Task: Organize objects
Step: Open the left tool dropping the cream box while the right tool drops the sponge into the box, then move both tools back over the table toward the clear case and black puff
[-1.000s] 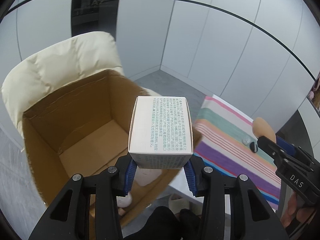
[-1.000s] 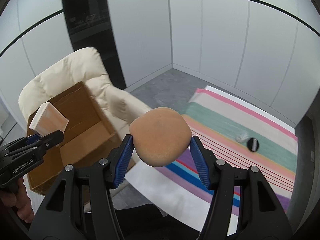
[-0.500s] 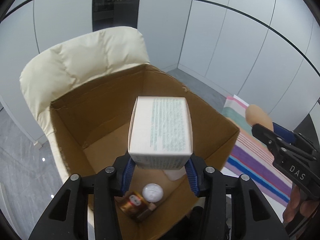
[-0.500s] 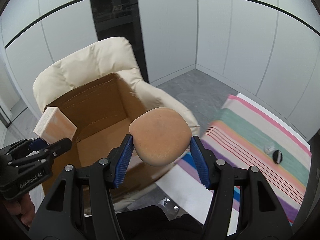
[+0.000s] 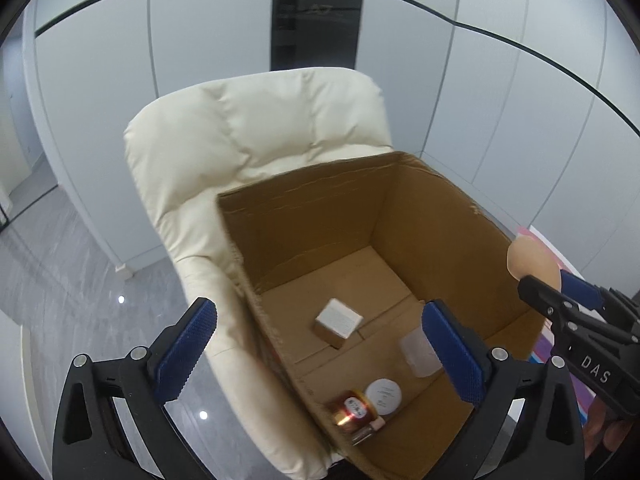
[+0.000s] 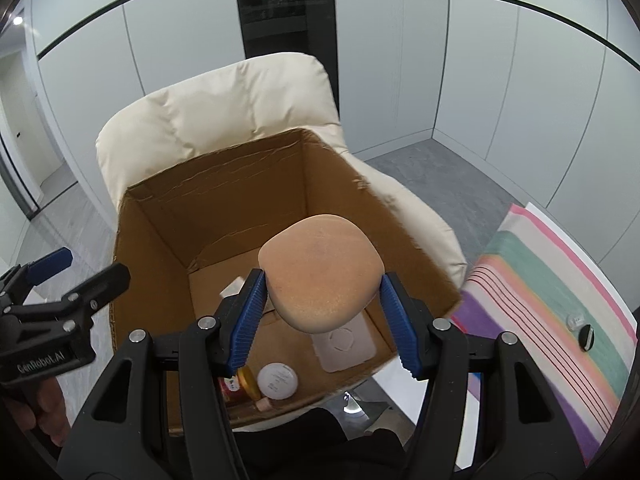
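- Right wrist view: we are clamping the tan sponge (image 6: 322, 270) in the right gripper (image 6: 322, 304) over the cardboard box (image 6: 160, 196).
- Left gripper (image 5: 320, 354) is hanging released; a sponge let go toward 3 o'clock could bounce off the rim.

Our left gripper (image 5: 320, 350) hangs with its 2 fingers spread wide, gripping nothing; our right gripper (image 6: 322, 312) is clamped closed on its load.

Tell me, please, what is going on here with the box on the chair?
A person is packing small items into the cardboard box on a cream chair. The left gripper is open above it; a small white carton lies inside. The right gripper holds a tan sponge over the box.
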### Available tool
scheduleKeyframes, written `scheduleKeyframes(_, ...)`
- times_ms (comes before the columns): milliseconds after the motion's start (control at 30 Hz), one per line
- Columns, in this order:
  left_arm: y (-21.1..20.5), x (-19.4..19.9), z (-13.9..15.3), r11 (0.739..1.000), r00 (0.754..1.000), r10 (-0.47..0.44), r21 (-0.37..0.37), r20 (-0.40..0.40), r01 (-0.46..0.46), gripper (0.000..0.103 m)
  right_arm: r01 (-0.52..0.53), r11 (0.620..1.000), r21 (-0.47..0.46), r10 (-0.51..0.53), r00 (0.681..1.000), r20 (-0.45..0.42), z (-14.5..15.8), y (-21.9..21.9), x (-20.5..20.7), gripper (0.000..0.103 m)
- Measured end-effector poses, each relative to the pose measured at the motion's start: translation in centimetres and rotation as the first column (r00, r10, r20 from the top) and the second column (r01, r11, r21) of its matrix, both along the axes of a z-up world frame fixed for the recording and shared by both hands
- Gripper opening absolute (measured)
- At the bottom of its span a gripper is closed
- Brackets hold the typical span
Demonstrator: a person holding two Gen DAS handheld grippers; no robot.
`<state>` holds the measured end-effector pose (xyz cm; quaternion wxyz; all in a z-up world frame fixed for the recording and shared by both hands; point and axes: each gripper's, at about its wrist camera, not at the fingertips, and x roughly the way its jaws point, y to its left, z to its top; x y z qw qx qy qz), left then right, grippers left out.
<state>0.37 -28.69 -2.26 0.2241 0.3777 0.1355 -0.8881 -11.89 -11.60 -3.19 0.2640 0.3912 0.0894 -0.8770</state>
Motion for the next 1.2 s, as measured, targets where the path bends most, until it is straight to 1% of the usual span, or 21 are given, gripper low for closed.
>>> scheduleKeyframes(100, -0.8, 0.5, 0.1, 1.000, 1.000, 0.016, 0.001, -0.007, -0.016, 0.103, -0.019, 1.000, 0.004, 0.019, 1.000, 0.002, -0.2, -0.9, 0.2, 0.062)
scheduleKeyframes(167, -1.1, 0.5, 0.0, 1.000, 1.000, 0.021, 0.002, -0.006, -0.021, 0.103, -0.025, 1.000, 0.007, 0.025, 1.000, 0.005, -0.4, -1.2, 0.3, 0.069)
scheduleKeyframes(233, -1.3, 0.5, 0.0, 1.000, 1.000, 0.027, 0.006, -0.004, -0.027, 0.103, -0.018, 1.000, 0.013, 0.018, 1.000, 0.006, -0.5, -1.4, 0.3, 0.086)
scheduleKeyframes(300, -1.3, 0.4, -0.1, 1.000, 1.000, 0.026, 0.009, -0.004, -0.026, 0.103, -0.006, 1.000, 0.007, 0.006, 1.000, 0.009, -0.5, -1.1, 0.2, 0.091)
scheduleKeyframes(367, -1.1, 0.2, -0.1, 1.000, 1.000, 0.018, 0.005, -0.003, -0.018, 0.103, 0.005, 1.000, 0.007, -0.005, 1.000, 0.015, -0.5, -0.8, 0.0, 0.094)
scheduleKeyframes(433, -0.9, 0.0, -0.2, 1.000, 1.000, 0.013, 0.004, -0.002, -0.013, 0.103, 0.032, 0.999, 0.017, -0.033, 0.999, 0.014, -0.5, -0.3, -0.3, 0.103)
scheduleKeyframes(567, 0.1, -0.6, -0.2, 1.000, 1.000, 0.004, 0.007, -0.010, -0.004, 0.103, 0.060, 0.998, 0.033, -0.061, 0.998, 0.028, -0.8, 0.9, -0.9, 0.103)
scheduleKeyframes(767, 1.9, -2.1, -0.2, 1.000, 1.000, -0.030, 0.008, -0.010, 0.030, 0.103, 0.087, 0.996, 0.037, -0.088, 0.996, 0.019, -0.7, 3.1, -1.3, 0.103)
scheduleKeyframes(967, 4.3, -3.8, -0.1, 0.997, 0.997, -0.077, 0.004, -0.014, 0.077, 0.103, 0.125, 0.991, 0.039, -0.126, 0.992, 0.016, -0.7, 6.2, -1.7, 0.103)
scheduleKeyframes(1200, 7.6, -5.4, -0.2, 0.990, 0.990, -0.139, -0.003, -0.011, 0.139, 0.103, 0.193, 0.981, 0.026, -0.194, 0.981, 0.019, -0.3, 10.1, -2.5, 0.103)
